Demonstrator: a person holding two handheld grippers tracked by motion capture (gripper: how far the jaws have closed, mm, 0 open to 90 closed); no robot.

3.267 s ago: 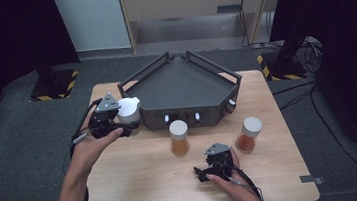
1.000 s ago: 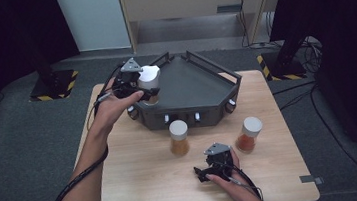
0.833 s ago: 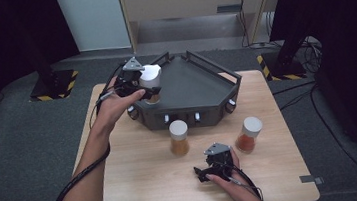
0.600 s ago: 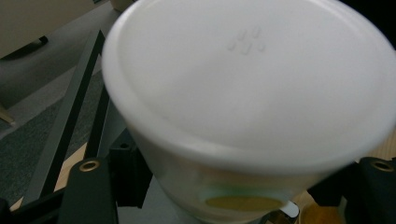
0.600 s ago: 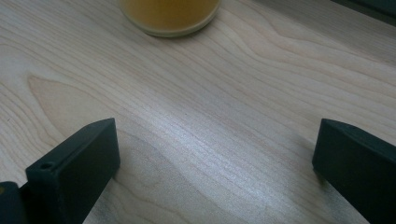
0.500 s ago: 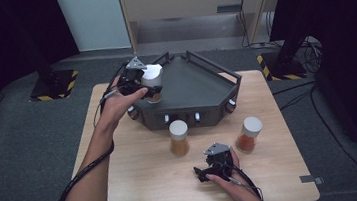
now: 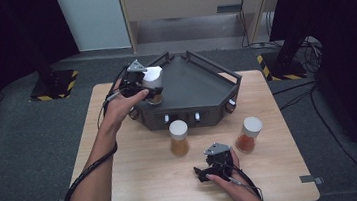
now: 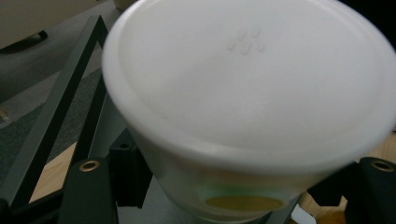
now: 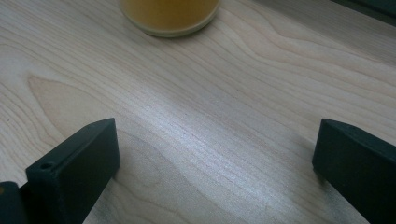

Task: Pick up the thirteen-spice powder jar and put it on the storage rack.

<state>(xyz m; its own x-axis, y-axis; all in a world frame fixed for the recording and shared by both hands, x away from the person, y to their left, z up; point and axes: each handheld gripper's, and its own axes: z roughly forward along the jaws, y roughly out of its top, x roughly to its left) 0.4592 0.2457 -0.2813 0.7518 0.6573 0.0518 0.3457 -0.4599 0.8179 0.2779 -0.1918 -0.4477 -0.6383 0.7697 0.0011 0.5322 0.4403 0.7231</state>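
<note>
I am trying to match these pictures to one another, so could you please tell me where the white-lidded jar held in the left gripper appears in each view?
High view: the white-lidded jar sits upper left of centre, in the left gripper, over the dark angular tray's left corner.
Left gripper view: the jar looms close across most of the picture, lid towards the camera.
Right gripper view: not in it; the jar at the top edge is an amber-filled one.
Shared landmark: the light wooden table.

No words, brands or numbers can be read anywhere; the white lid (image 8: 247, 79) of the jar carries only a few small embossed marks, too faint to make out
</note>
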